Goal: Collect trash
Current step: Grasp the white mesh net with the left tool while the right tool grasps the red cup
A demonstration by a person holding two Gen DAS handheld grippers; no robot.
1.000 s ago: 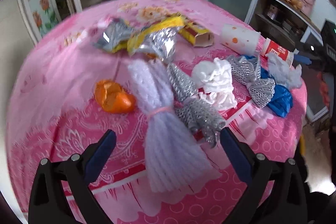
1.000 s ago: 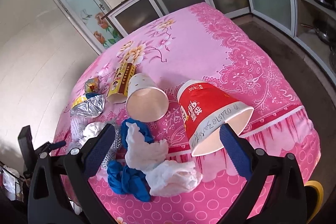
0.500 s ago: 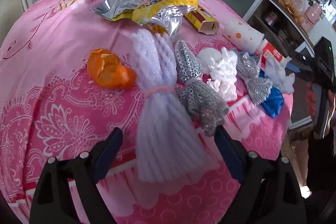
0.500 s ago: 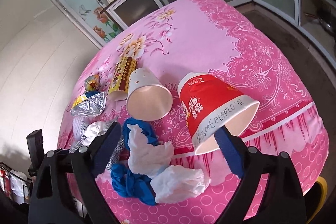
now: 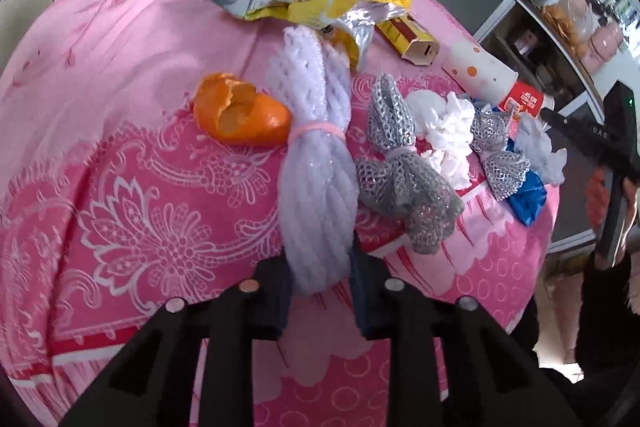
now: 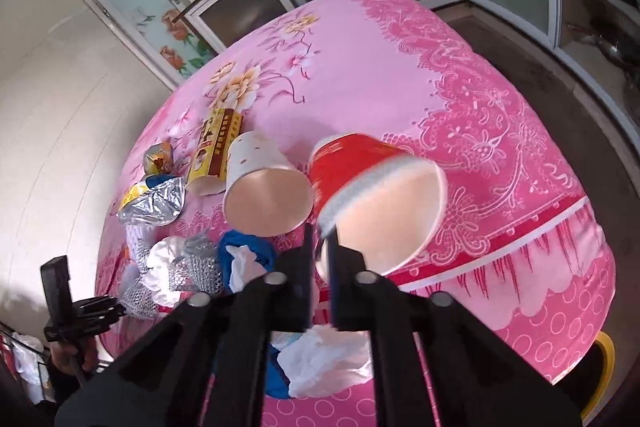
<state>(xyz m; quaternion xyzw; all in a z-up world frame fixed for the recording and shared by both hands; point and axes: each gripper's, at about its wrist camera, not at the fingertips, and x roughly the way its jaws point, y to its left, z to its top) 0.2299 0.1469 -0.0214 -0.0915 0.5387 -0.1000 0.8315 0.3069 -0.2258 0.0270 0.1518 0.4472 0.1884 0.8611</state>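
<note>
The left gripper [image 5: 320,281] is squeezed in on the near end of the white foam net [image 5: 316,163], a long soft bundle tied with a pink band. Most of the bundle lies on the pink tablecloth [image 5: 120,187]. Only the tip is between the jaws, so the rest could sag or slip out when it goes up. The orange peel [image 5: 240,115] touches the net on one side and the silver mesh [image 5: 400,171] lies right beside it on the other (both could get dragged along and fall off the table).

The right gripper [image 6: 322,259] is nearly closed, pinching the rim of the red paper cup [image 6: 376,199], with one jaw inside the mouth and one outside. The cup looks tipped up and blurry. A thin paper rim can bend or crush, and then the cup may pop free. The white dotted cup [image 6: 264,195] is right next to it and could get knocked and roll. The cup sits near the table edge, so a drop could land on the floor.

The tissues [image 6: 324,363], the blue glove [image 6: 248,247], the yellow box [image 6: 216,151] and the foil wrappers [image 6: 154,203] lie on the cloth, waiting. I see no trash bin in either view.
</note>
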